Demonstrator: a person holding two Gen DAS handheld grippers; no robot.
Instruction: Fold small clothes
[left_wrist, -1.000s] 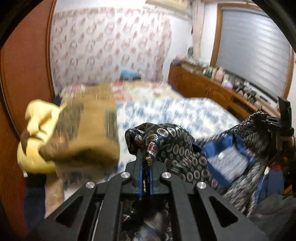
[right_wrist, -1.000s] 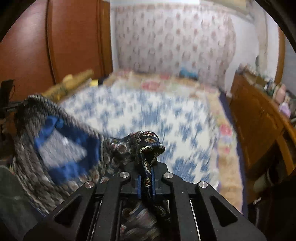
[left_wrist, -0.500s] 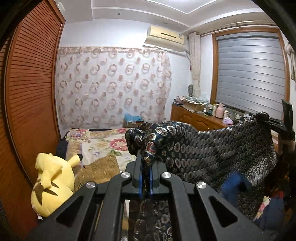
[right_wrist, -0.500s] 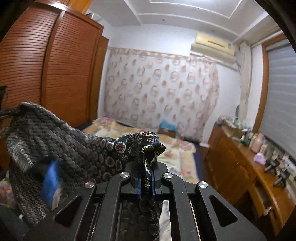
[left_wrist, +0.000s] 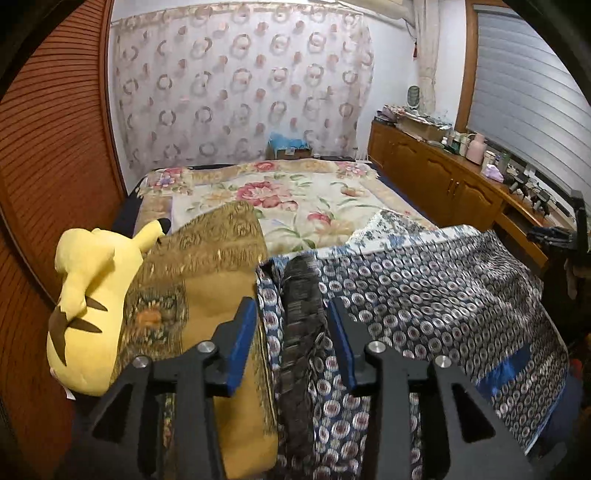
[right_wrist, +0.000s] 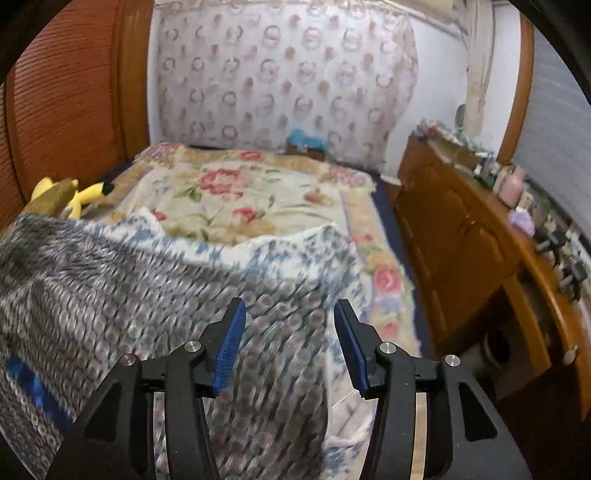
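Two grippers over a bed (left_wrist: 317, 192) with a floral cover, ordered by size. Patterned garment (left_wrist: 424, 295), dark with ringed dots and a blue patch, spread across the near end of the bed on a blue-and-white sheet (right_wrist: 295, 247). Gold cushion (left_wrist: 207, 266) and yellow plush toy (left_wrist: 88, 295) just beside its left edge. Left gripper (left_wrist: 291, 328): jaws opening, a fold of the garment lies between them unpressed. Right gripper (right_wrist: 288, 332): jaws opening, released above the cloth

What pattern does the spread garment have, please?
Small ringed circles on dark navy, garment; clearest in the left wrist view.
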